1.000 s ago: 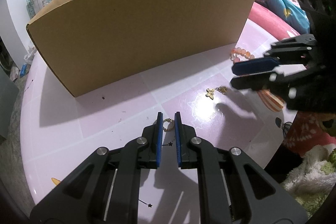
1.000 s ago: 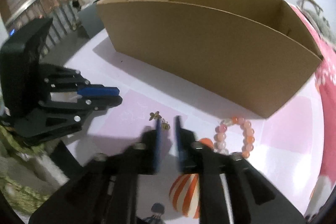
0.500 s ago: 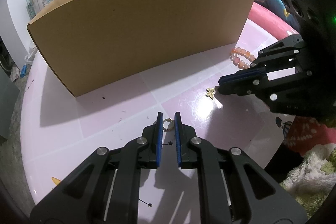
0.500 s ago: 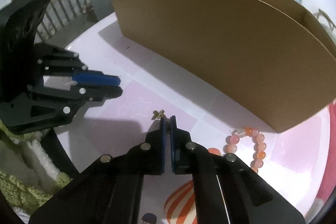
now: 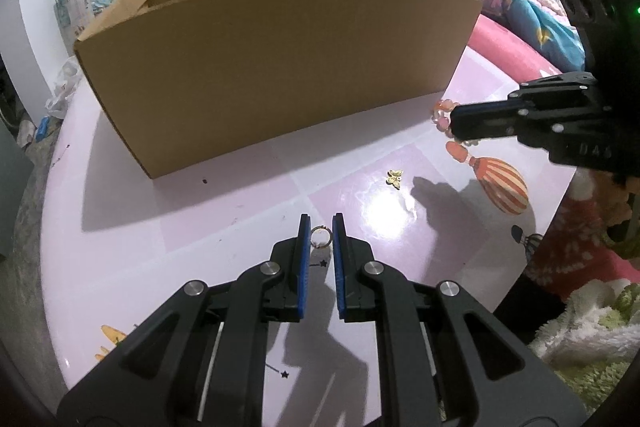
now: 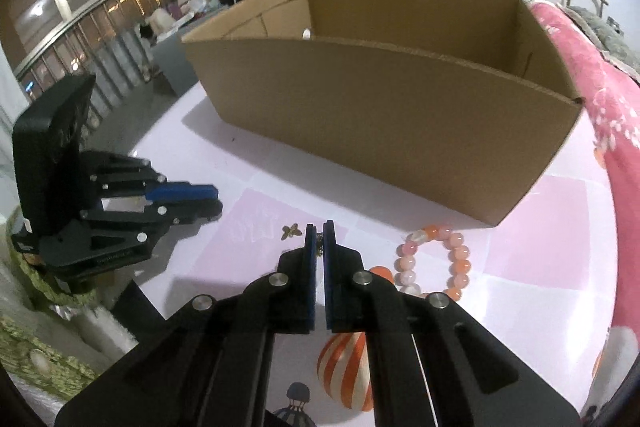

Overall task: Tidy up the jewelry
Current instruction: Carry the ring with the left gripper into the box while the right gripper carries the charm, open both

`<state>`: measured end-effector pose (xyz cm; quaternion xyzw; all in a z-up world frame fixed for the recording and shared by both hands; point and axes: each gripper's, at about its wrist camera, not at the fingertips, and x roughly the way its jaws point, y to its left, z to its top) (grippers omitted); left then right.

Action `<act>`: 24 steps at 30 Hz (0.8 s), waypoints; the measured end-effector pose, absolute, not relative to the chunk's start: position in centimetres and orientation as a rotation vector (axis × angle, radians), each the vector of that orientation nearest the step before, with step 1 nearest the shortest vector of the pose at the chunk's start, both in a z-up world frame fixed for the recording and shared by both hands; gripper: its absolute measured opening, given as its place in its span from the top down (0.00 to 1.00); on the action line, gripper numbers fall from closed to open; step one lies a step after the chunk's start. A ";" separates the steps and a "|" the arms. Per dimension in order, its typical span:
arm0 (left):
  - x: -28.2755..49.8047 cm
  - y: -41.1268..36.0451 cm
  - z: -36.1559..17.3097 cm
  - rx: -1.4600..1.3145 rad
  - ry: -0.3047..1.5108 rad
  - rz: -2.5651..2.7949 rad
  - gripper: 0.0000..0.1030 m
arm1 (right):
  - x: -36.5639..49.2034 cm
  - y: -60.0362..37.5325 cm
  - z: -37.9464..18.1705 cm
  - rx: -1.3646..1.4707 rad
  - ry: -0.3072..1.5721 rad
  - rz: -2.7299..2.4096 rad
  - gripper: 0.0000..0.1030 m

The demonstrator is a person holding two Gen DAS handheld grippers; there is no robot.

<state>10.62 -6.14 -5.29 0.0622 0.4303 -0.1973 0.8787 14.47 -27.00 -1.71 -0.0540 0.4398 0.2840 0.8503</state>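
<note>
Earrings are mid-sorting: my right tongs (image 6: 319, 241) are clamped on one small earring (image 6: 319, 246) above the desk (image 6: 532, 219), my left tongs (image 5: 321, 231) pinch a ring (image 5: 321, 236), and next I judge both must clear the box (image 6: 400, 131) wall.

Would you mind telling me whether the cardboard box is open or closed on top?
Open: the cardboard box has no lid, and its inner walls show in both views.
</note>
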 end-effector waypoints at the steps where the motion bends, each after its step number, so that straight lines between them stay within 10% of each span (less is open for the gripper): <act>1: 10.4 -6.1 -5.0 0.134 0.890 -0.409 0.91 | 14.4 -27.2 -1.3 -0.104 0.916 0.595 0.97; 17: 10.5 -5.1 8.2 0.121 0.617 -0.488 0.90 | 15.0 -27.5 9.4 -0.080 0.610 0.641 0.97; 24: 19.9 -5.6 9.5 0.062 0.786 -0.561 0.90 | 21.5 -28.0 10.6 0.014 0.722 0.726 0.97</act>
